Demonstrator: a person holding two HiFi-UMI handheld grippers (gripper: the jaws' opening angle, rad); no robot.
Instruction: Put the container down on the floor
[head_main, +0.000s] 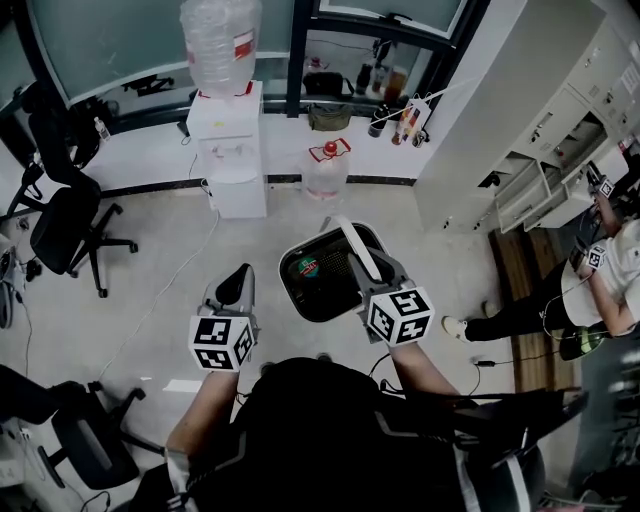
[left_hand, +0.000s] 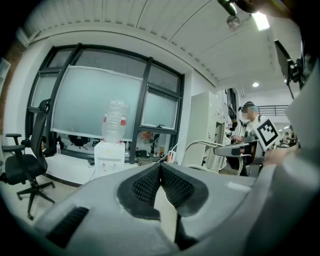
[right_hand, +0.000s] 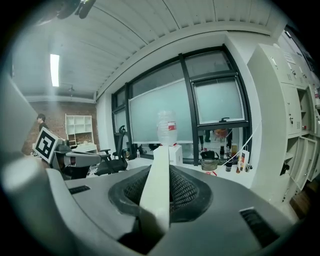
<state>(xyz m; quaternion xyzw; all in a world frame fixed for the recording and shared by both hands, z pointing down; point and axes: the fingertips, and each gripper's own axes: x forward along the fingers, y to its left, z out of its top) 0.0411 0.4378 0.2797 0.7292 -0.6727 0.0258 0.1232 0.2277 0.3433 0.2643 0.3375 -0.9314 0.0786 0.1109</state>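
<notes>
As the right gripper (right_hand: 159, 175) clamped the white handle (head_main: 351, 237) of the dark container (head_main: 288, 277), likely light, rigid and prone to swing, the left gripper (left_hand: 160, 169) held its jaws together, empty.

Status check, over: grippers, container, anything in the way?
Left gripper shut, empty. Right gripper shut on handle, container hanging, apparently off floor. Water jug stands beyond it, apart.

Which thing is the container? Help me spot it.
Start at the white water dispenser by the window wall. In front of it is a black open-topped container, its white handle pinched in the right gripper. The clear jug nearby is capped.
</notes>
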